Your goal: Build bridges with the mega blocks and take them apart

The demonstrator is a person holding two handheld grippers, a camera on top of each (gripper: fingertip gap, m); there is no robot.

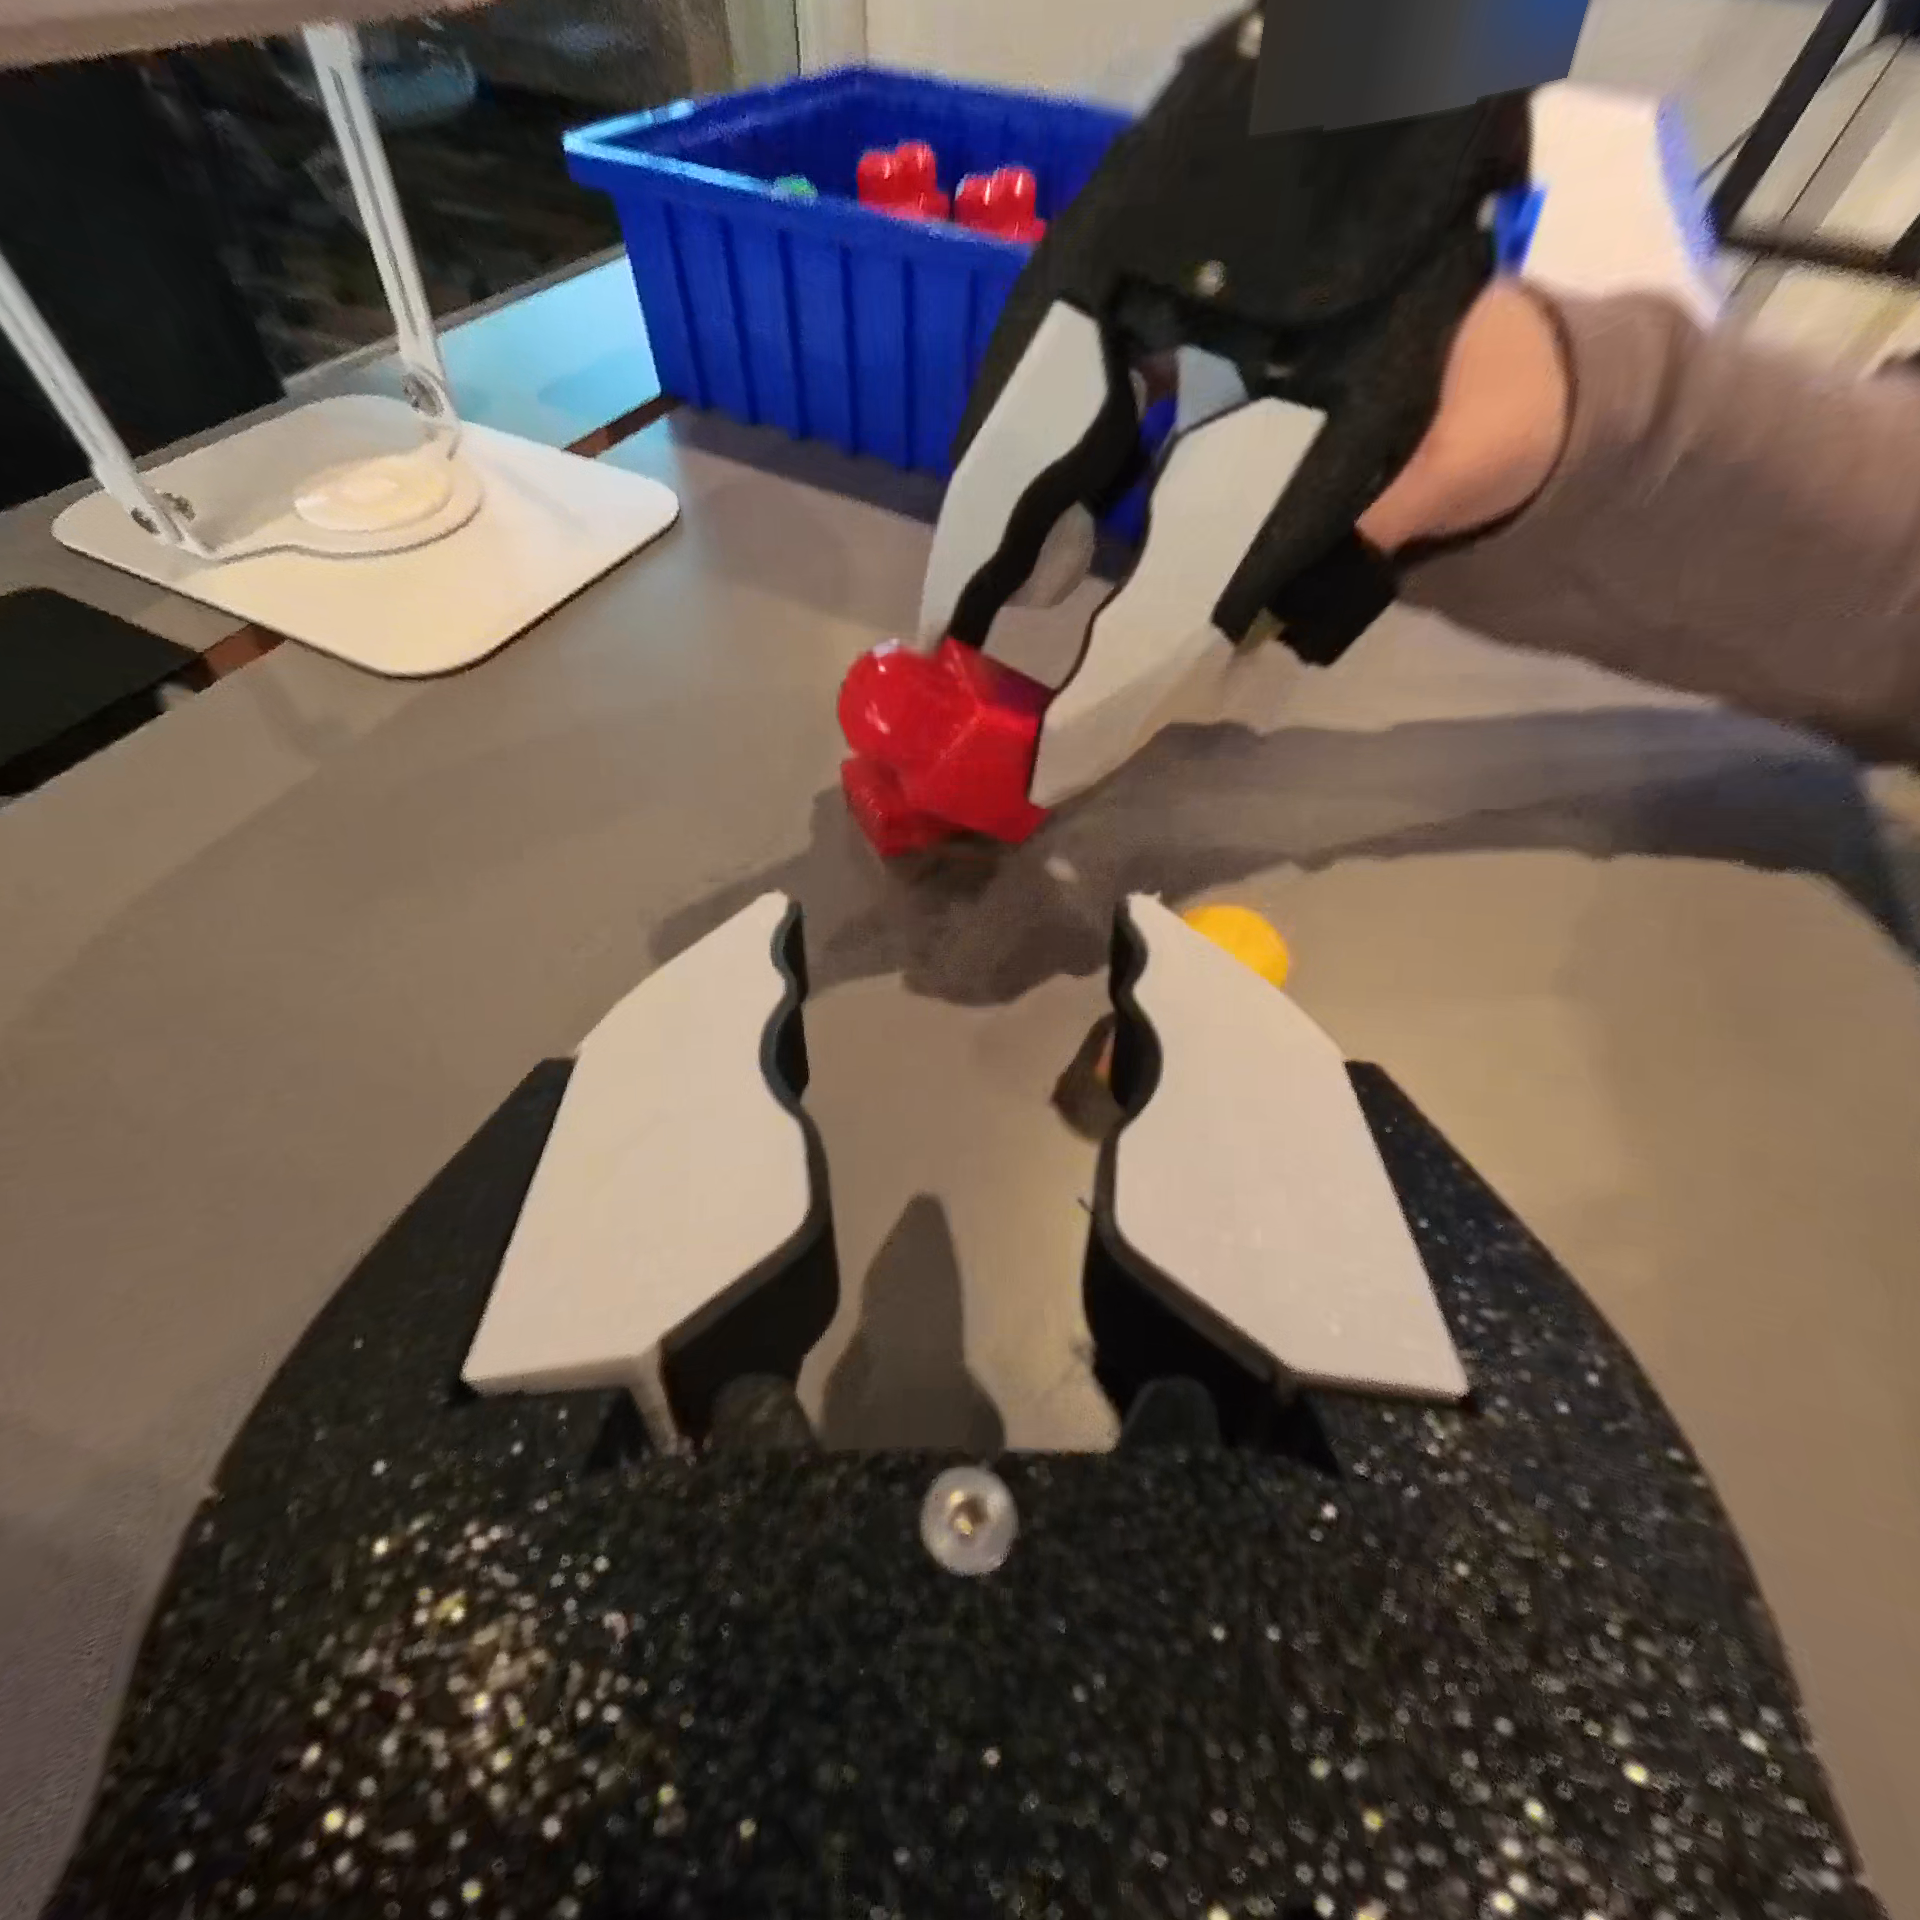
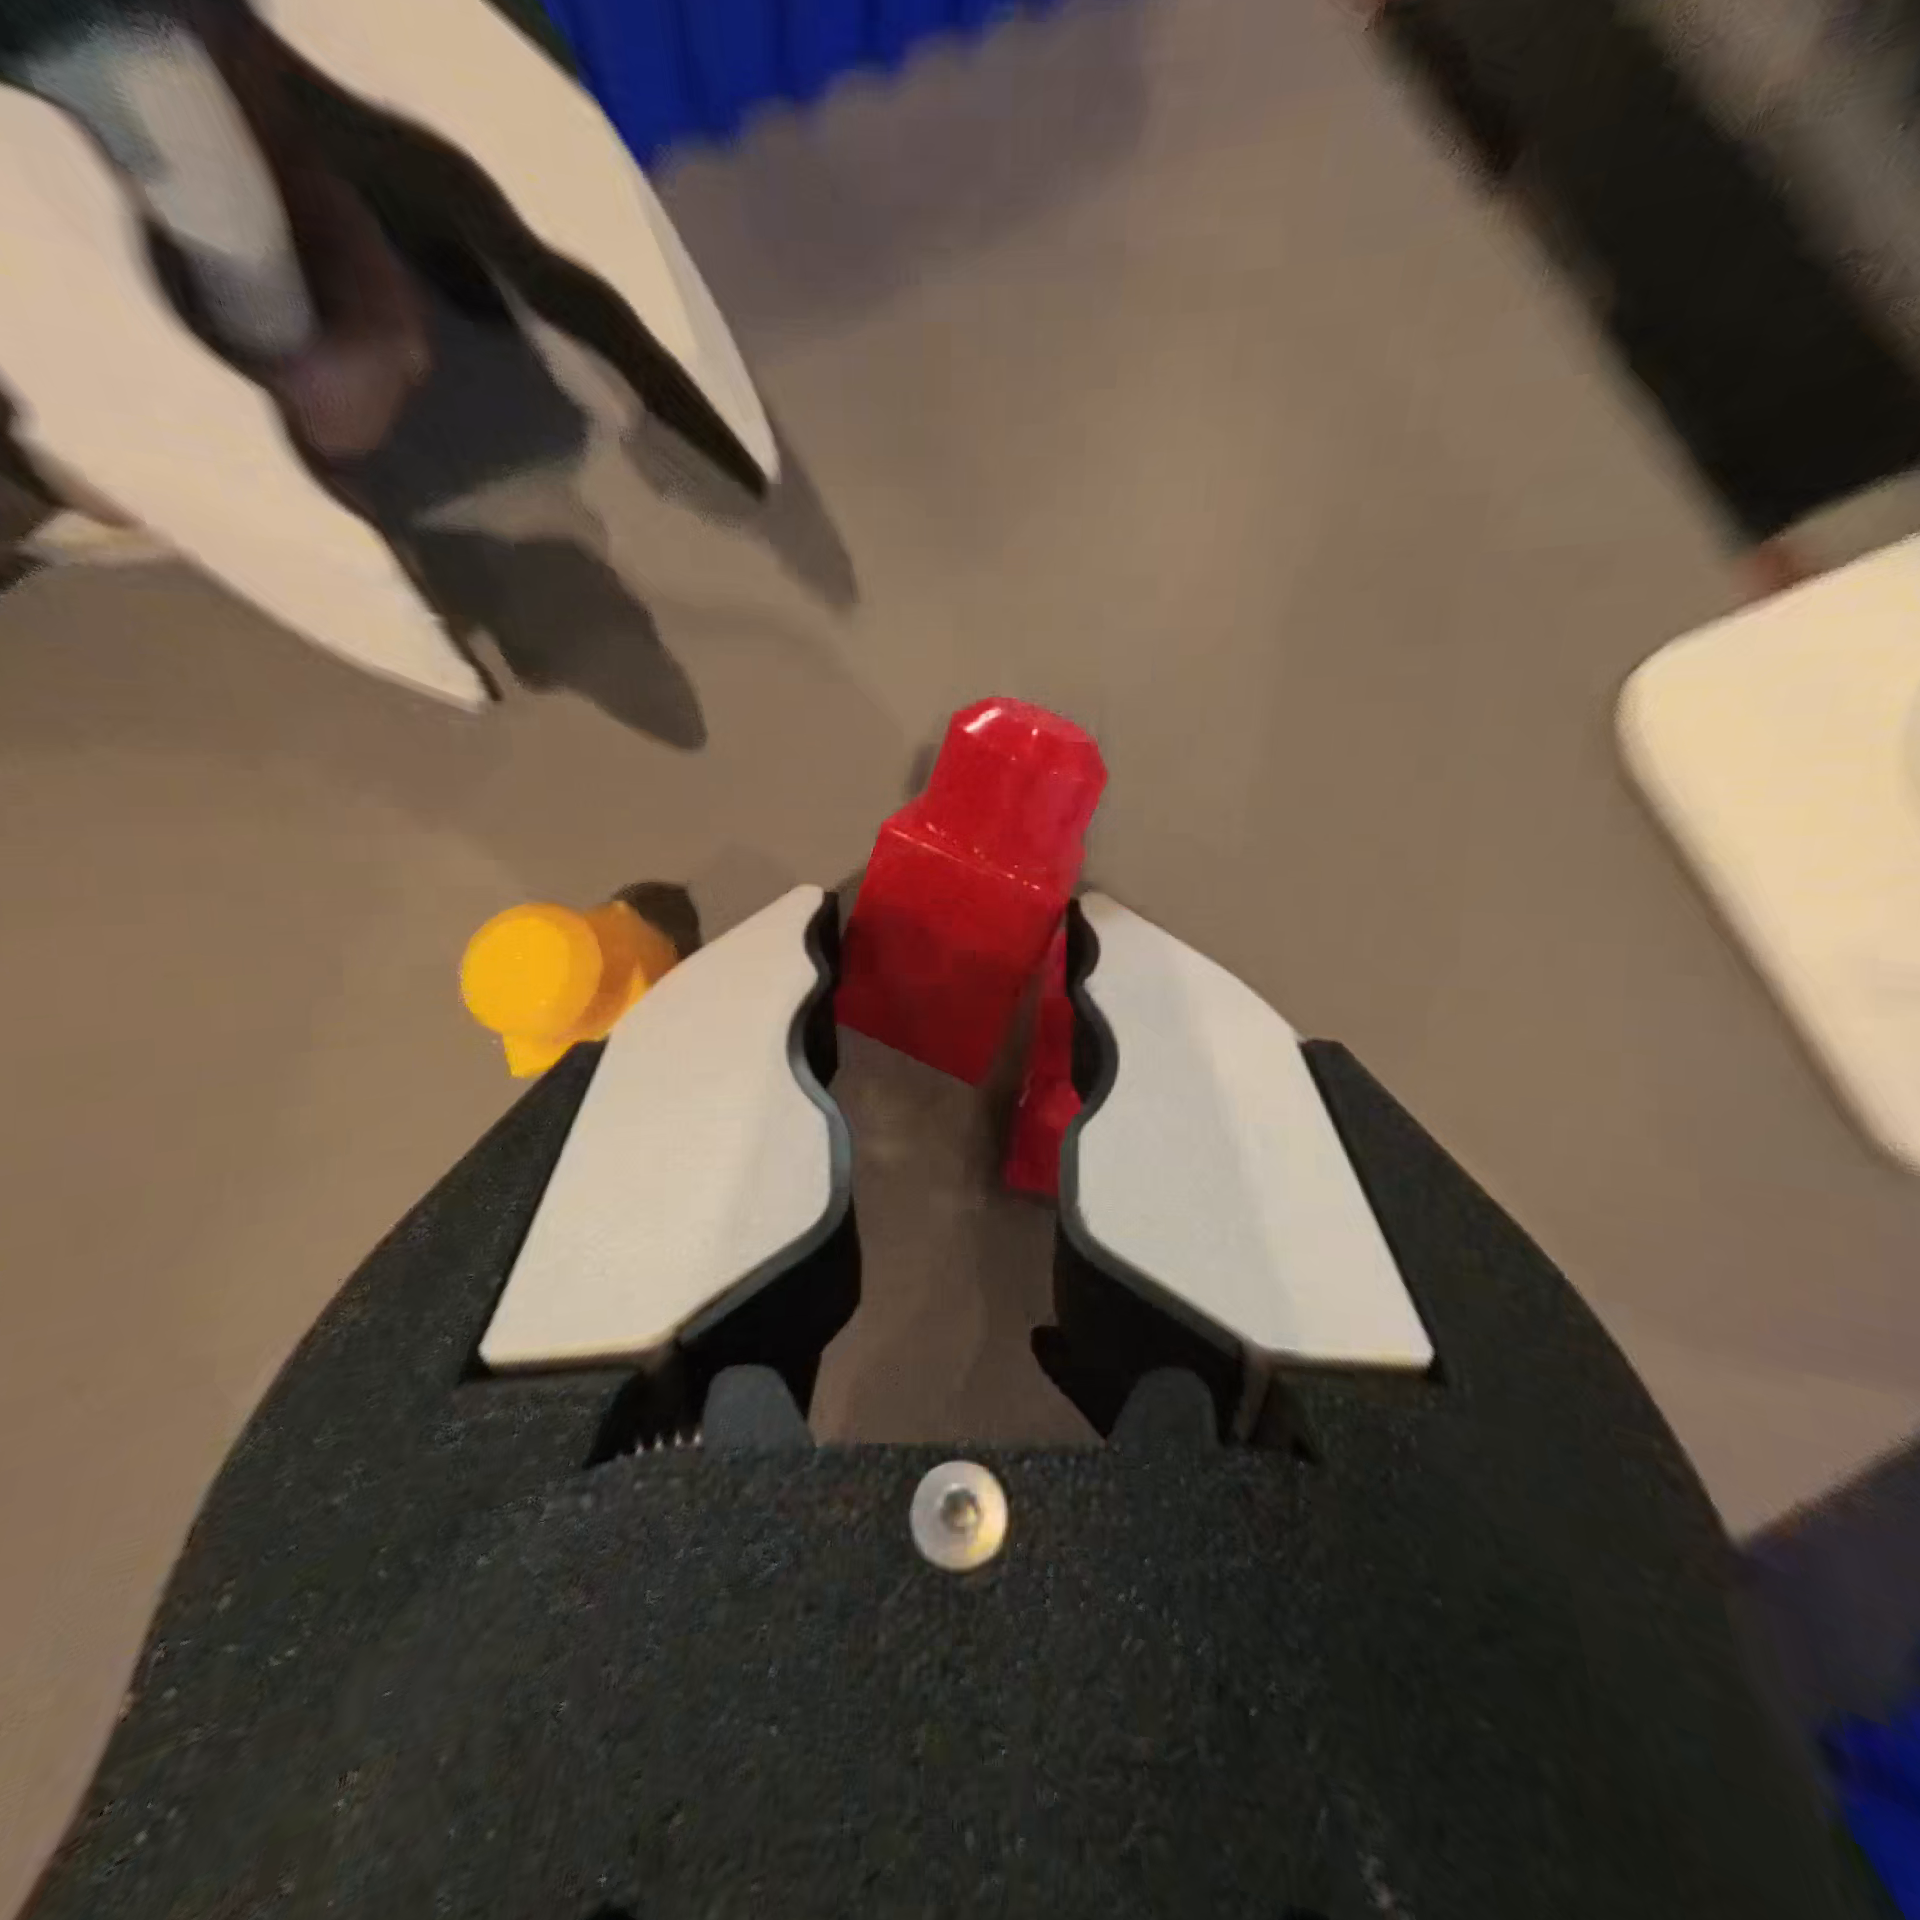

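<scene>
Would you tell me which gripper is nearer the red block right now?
Right. The right gripper is clamped on the red block, while the left gripper hangs open, short of it.

Red block [image 2: 961, 914] between my right fingers [image 2: 686, 1122]: glossy hard plastic, smooth, with highlights on the edges. Yellow block [image 2: 551, 982]: same glossy plastic. My finger plates: matt pale grey plastic, smooth, with dark rubbery-looking inner edges. My left body [image 1: 935, 1714]: black, rough and grainy, glitter-like specks; one shiny metal screw [image 1: 966, 1525]. Table [image 1: 364, 935]: smooth grey-brown, slight sheen, faint reflections. Bin [image 1: 821, 312]: ribbed blue plastic, semi-gloss. Stand [image 1: 416, 561]: matt white base, clear plastic upright. Sleeve [image 1: 1714, 540]: soft grey cloth.
</scene>
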